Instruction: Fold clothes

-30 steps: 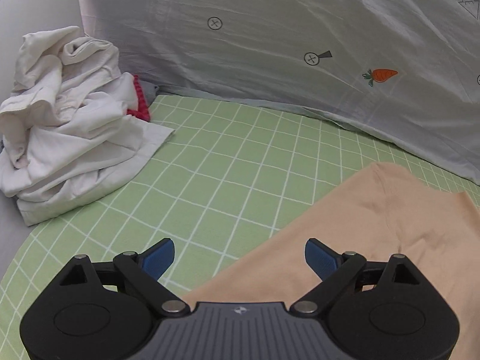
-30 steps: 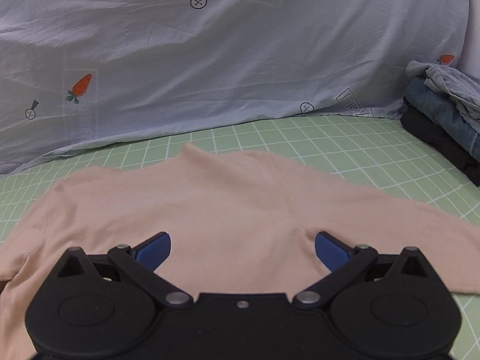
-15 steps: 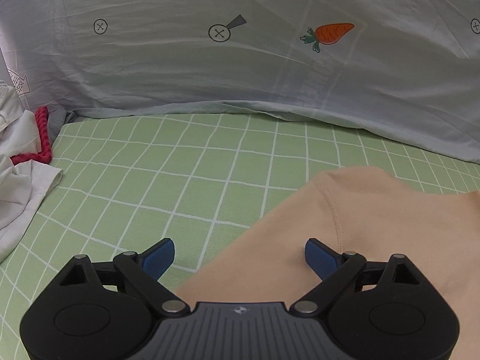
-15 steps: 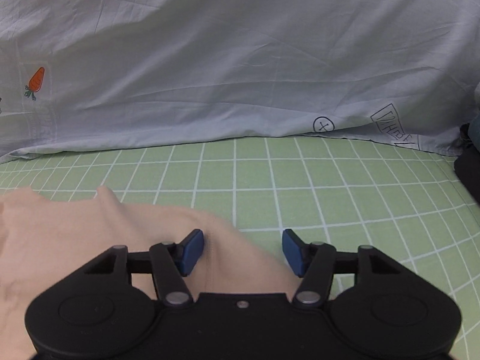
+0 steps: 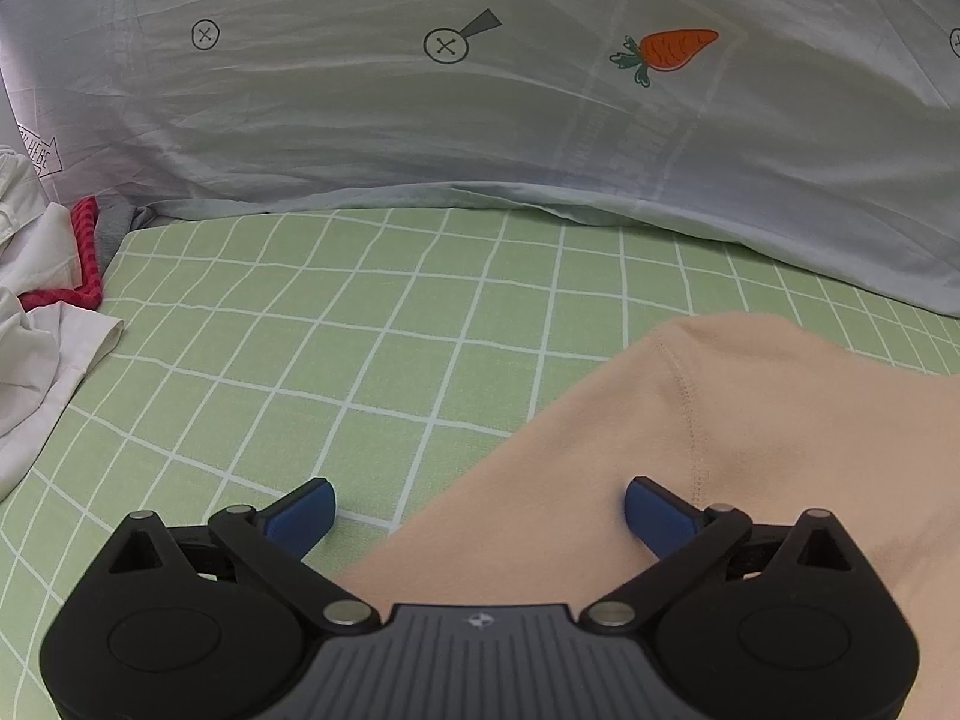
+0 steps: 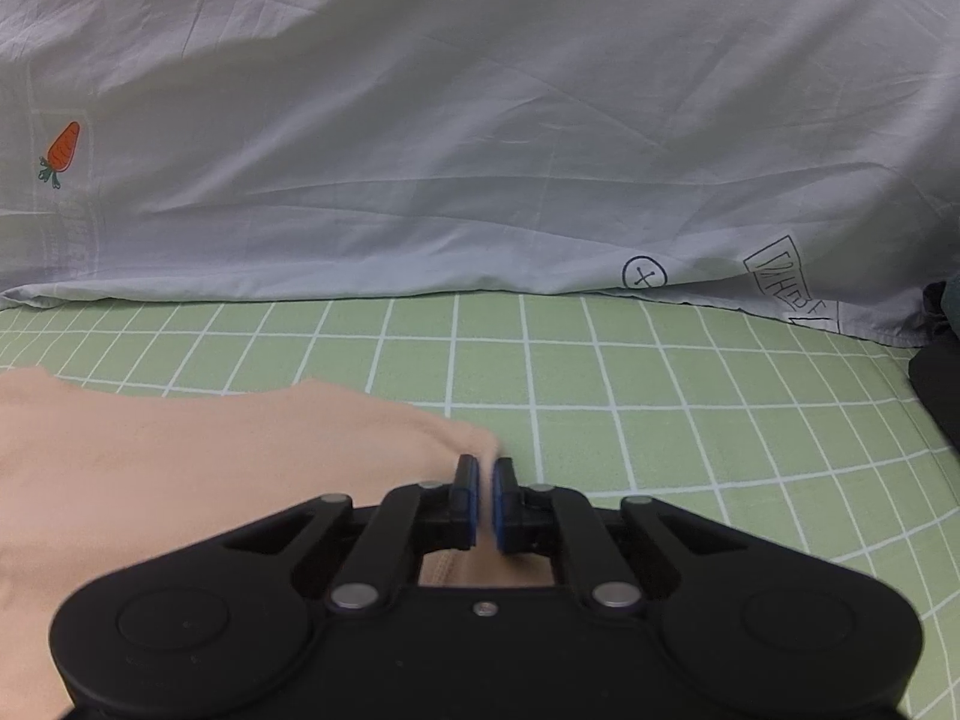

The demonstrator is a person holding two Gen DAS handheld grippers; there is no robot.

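Observation:
A peach shirt (image 5: 750, 420) lies flat on the green checked sheet (image 5: 300, 330). In the left wrist view its shoulder seam (image 5: 684, 402) runs down toward my left gripper (image 5: 480, 498). That gripper's jaws are opening wide, and the shirt's slanting edge lies between the blue pads (image 5: 300, 516), which do not press on it. In the right wrist view the same shirt (image 6: 180, 468) fills the lower left. My right gripper (image 6: 486, 474) is closing, and its pads pinch a raised fold at the shirt's right corner.
A pale grey-blue duvet (image 5: 480, 120) printed with carrots rises across the back in both views. Crumpled white clothes (image 5: 36, 312) and a red item (image 5: 84, 264) lie at the far left. Dark folded clothes (image 6: 939, 372) sit at the right edge.
The right jaws went from wide open to closed on the shirt's corner. Both grippers moved toward the duvet and lower, then held still. The white pile slid to the left wrist view's edge.

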